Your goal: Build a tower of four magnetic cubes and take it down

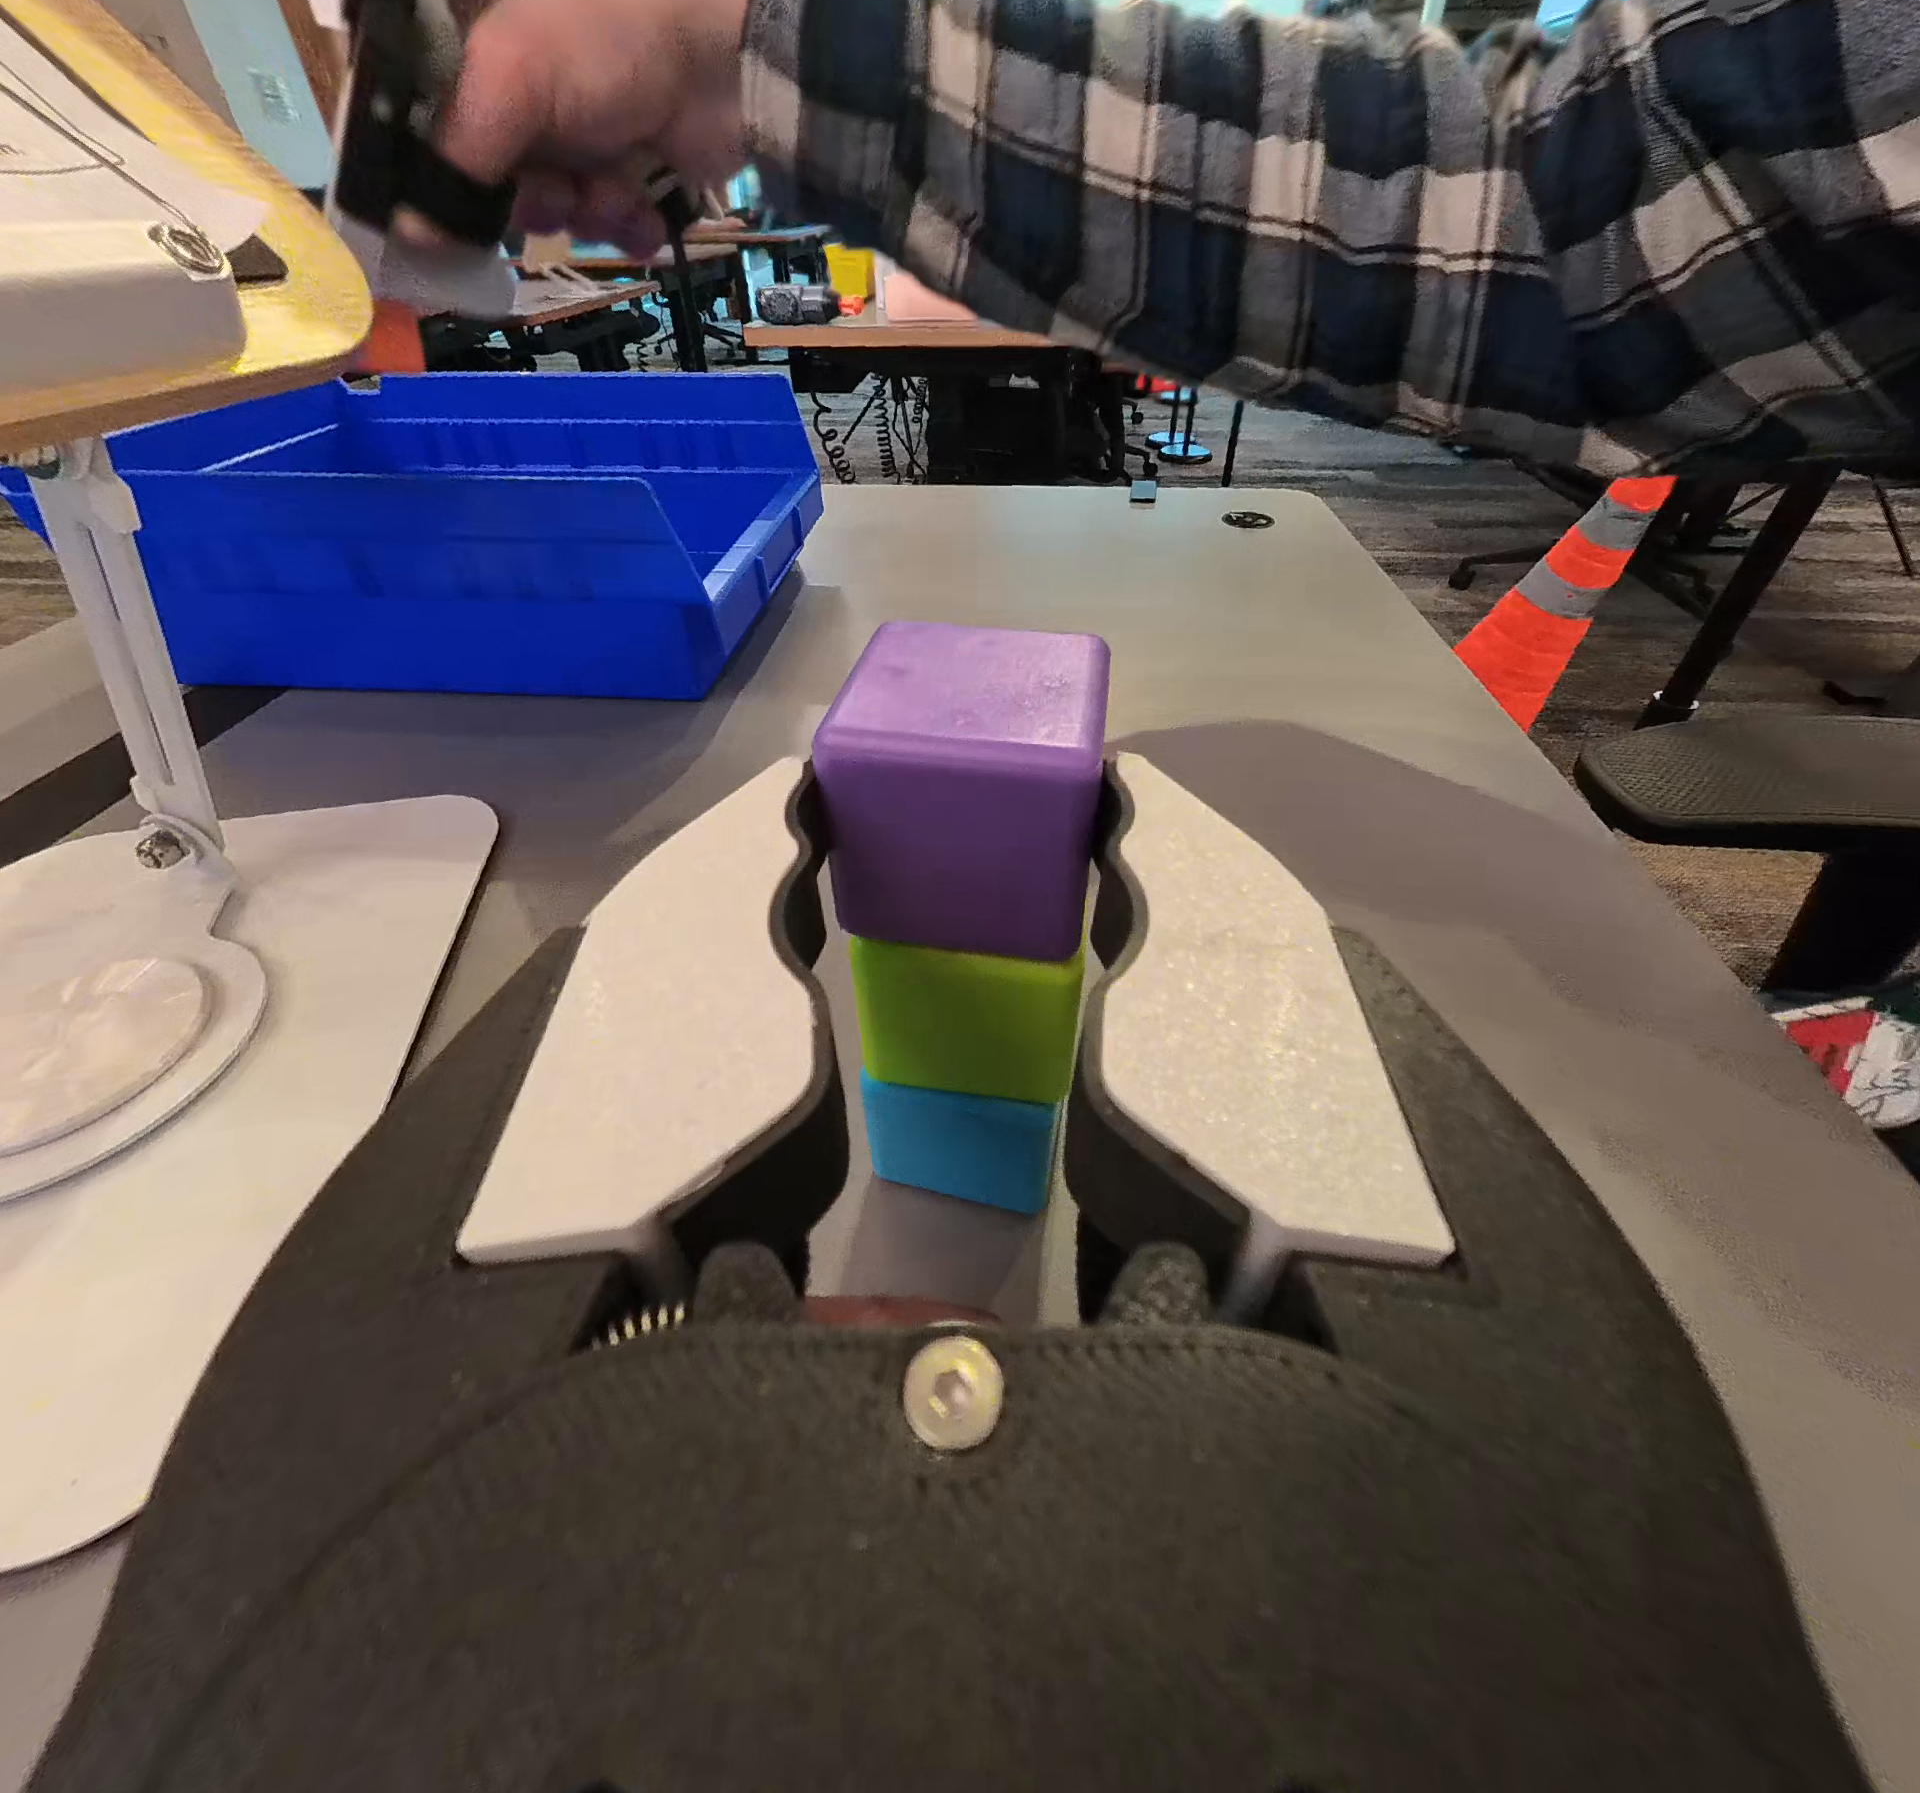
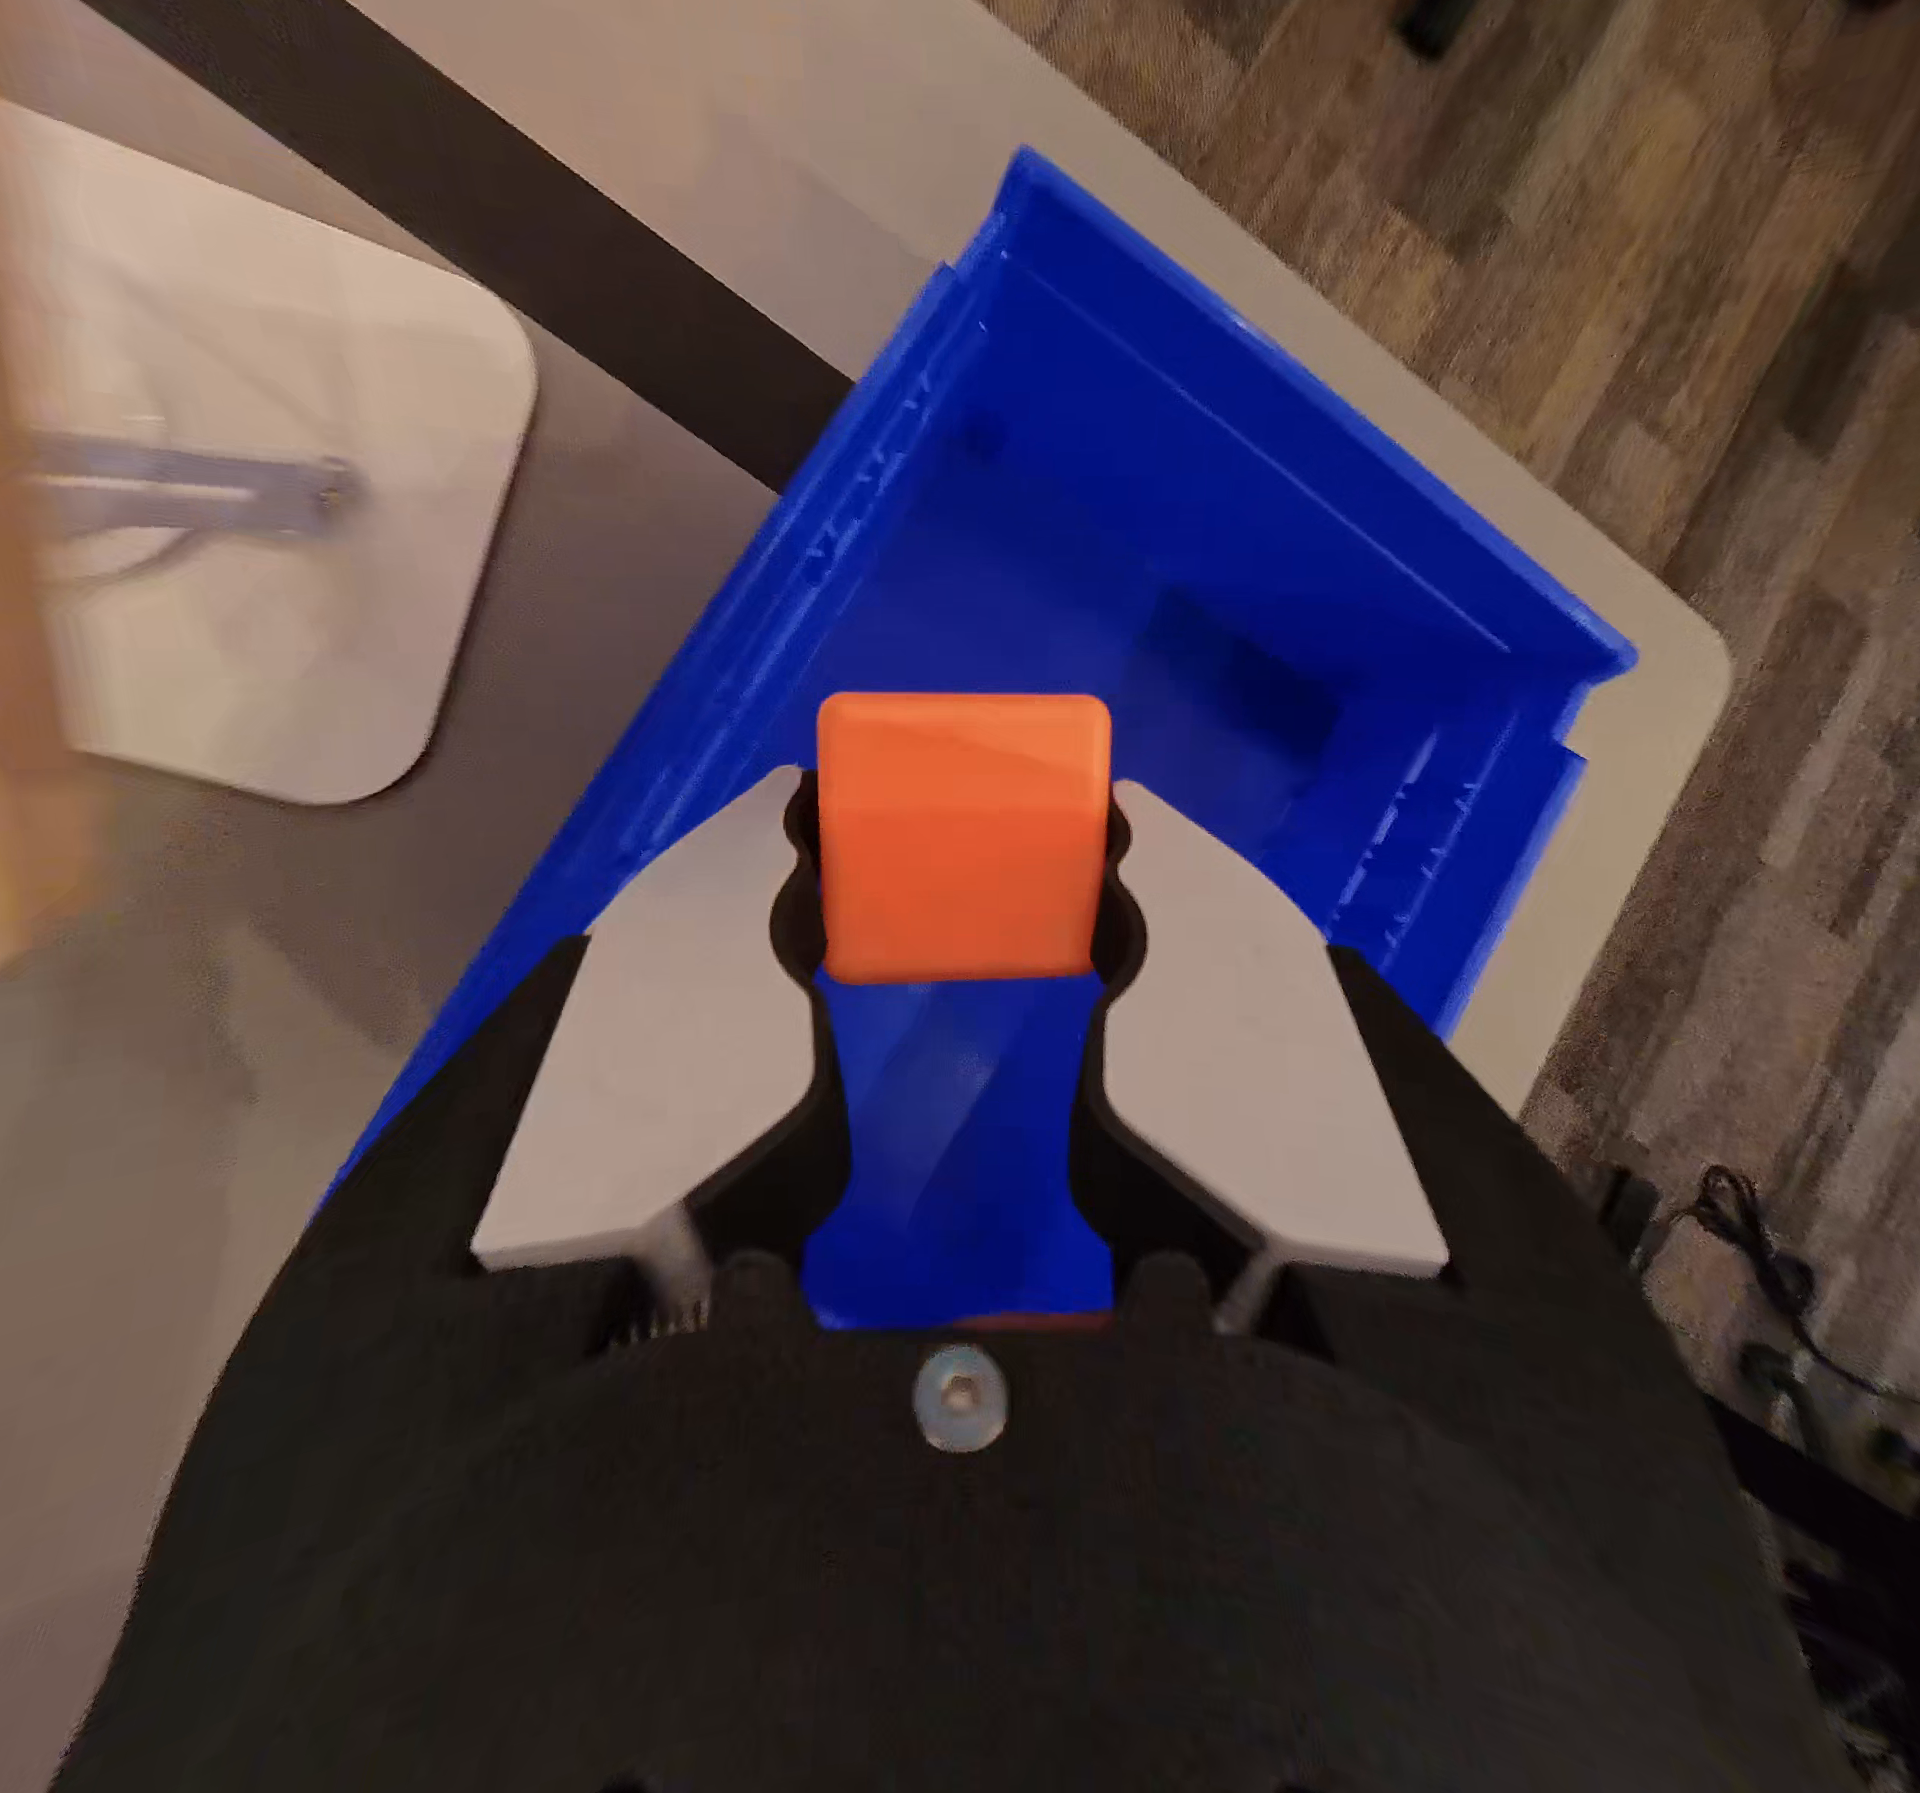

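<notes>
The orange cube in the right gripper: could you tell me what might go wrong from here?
1. The orange cube hangs over the blue bin; it is held only near the fingertips and could slip.
2. The left gripper clamps the purple cube; pulling may drag the green cube and blue cube magnetically.

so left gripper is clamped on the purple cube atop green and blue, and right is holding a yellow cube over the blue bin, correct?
Not quite: the cube in the right gripper is orange, not yellow; the right wrist view shows the orange cube over the blue bin. The rest stands: the left gripper is clamped on the purple cube, atop the green cube and blue cube.
</notes>
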Demonstrator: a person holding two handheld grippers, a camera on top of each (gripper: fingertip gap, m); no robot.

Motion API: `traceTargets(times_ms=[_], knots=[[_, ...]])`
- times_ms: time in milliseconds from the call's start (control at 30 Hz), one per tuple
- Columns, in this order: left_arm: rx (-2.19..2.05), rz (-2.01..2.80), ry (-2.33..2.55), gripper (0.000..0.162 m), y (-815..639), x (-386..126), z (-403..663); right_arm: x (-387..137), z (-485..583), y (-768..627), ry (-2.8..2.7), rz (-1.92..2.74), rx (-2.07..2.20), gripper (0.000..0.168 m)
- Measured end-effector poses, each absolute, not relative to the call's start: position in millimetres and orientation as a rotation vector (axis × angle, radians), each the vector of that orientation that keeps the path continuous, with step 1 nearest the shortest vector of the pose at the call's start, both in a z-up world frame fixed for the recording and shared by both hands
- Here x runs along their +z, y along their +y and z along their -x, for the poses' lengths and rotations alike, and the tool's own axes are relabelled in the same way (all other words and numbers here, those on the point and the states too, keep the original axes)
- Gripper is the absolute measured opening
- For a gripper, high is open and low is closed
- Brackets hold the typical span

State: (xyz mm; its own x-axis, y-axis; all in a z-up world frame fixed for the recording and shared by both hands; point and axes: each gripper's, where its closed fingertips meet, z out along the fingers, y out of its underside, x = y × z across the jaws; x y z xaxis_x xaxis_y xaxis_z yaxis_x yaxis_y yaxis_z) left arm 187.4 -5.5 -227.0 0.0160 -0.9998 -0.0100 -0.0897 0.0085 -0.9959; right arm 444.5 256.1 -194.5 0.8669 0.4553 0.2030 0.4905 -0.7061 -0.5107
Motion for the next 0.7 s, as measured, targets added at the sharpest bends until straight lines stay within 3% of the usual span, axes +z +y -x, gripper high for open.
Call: traceTargets(times_ms=[300, 700], knots=[[-1.154, 1.277, 1.265, 0.049, -5, -227, -187, -283, -454, 309, -0.595, 2.607, -0.048, 0.051], [-1.163, 1.278, 1.264, 0.049, -5, -227, -187, -320, -448, 322, -0.663, 2.659, -0.076, 0.051]])
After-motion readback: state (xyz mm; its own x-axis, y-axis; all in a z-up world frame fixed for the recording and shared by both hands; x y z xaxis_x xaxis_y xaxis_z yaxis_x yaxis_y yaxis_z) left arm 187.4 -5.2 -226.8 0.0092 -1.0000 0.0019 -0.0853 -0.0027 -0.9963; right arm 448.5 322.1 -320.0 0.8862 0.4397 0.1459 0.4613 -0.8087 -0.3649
